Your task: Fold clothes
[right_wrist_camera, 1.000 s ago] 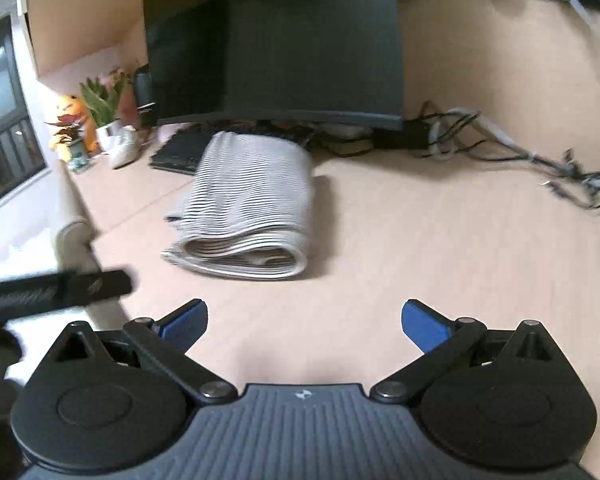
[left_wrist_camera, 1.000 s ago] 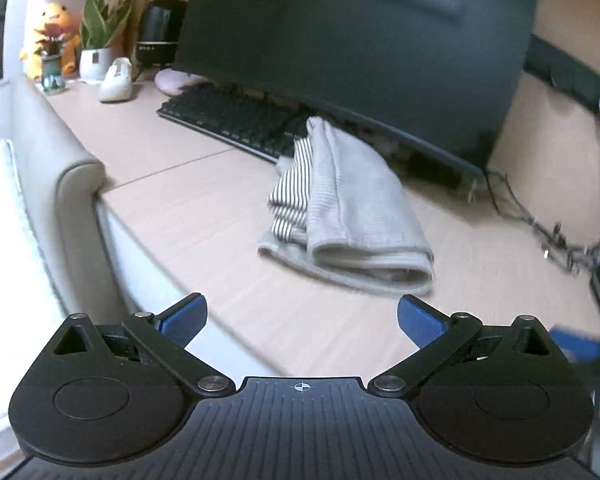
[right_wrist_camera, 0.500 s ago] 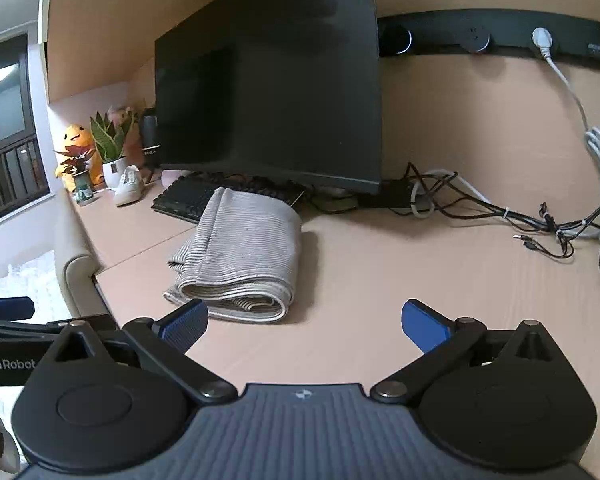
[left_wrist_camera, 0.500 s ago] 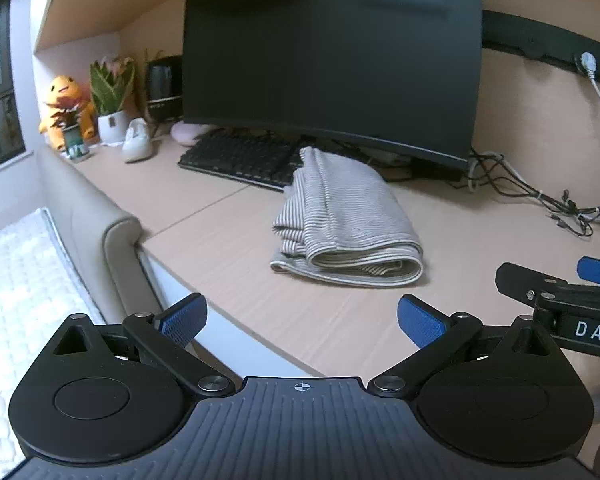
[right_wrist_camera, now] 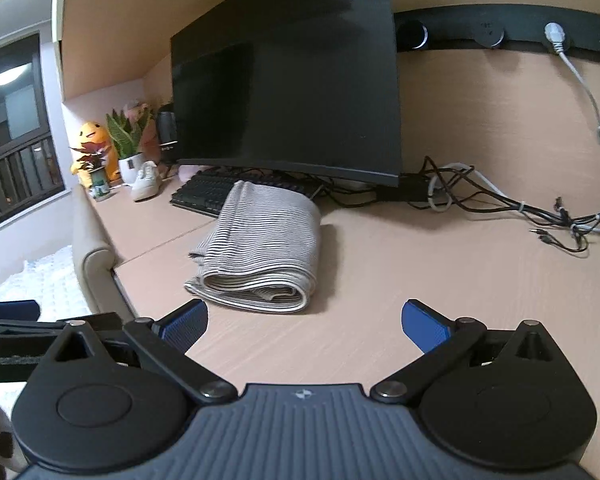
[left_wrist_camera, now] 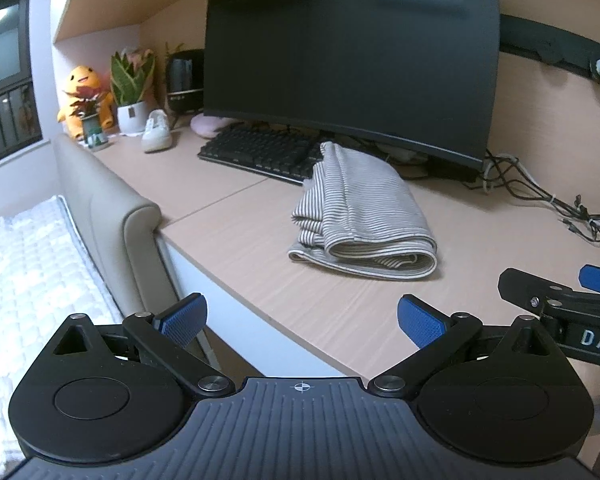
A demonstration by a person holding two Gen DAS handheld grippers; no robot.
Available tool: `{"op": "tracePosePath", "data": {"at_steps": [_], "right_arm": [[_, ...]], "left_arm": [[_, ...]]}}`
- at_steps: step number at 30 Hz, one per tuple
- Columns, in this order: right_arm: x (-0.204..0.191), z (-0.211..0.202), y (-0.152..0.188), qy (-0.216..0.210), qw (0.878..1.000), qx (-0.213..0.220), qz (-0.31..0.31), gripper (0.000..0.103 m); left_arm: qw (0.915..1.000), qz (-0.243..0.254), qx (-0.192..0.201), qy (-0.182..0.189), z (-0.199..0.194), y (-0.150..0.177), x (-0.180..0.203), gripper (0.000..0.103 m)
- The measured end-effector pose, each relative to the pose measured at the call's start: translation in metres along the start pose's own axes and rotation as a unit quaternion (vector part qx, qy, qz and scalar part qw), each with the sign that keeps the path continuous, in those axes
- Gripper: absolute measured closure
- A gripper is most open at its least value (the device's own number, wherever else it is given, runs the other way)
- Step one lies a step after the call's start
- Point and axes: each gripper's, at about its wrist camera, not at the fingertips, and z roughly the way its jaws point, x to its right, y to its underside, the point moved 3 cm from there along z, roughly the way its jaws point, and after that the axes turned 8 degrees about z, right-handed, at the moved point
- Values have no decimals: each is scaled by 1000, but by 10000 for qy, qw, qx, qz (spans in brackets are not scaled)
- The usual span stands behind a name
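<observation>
Cloth (left_wrist_camera: pixel 364 216), striped grey and white, lies folded into a thick bundle on the wooden desk (left_wrist_camera: pixel 340 312), its rolled edge facing us and its far end touching the keyboard (left_wrist_camera: pixel 256 152). In the right wrist view we see the same cloth (right_wrist_camera: pixel 260 244) left of centre, in front of the dark monitor (right_wrist_camera: pixel 300 92). We hold the left gripper (left_wrist_camera: pixel 302 320) back from the desk's near edge, its blue-padded fingers (left_wrist_camera: pixel 182 320) spread wide with nothing between them. The right gripper (right_wrist_camera: pixel 304 324) hovers over the desk just short of the cloth, fingers (right_wrist_camera: pixel 424 326) likewise spread and empty; neither gripper touches the cloth. In the left view the right gripper (left_wrist_camera: pixel 560 304) appears at the right edge, beside ours. Behind the keyboard stands the monitor (left_wrist_camera: pixel 352 52). At the far left corner we note a potted plant (left_wrist_camera: pixel 130 88), an orange plush toy (left_wrist_camera: pixel 84 96) and a white shoe (left_wrist_camera: pixel 156 130). Tangled cables (right_wrist_camera: pixel 500 204) lie to the right of the monitor. A padded headboard (left_wrist_camera: pixel 112 220) adjoins the desk's left side.
</observation>
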Motion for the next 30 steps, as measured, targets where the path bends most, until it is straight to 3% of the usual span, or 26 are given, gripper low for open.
{"op": "tracePosePath", "data": {"at_steps": [9,30], "right_arm": [[0,-2,1,56,10000,-31,14,0],[-10,-4,7,104,9999,-126,1,0]], "left_arm": [[9998,-18,110,136,-6,0,-3,0],[9997,-92,-35,217,-5,6,-14,0]]}}
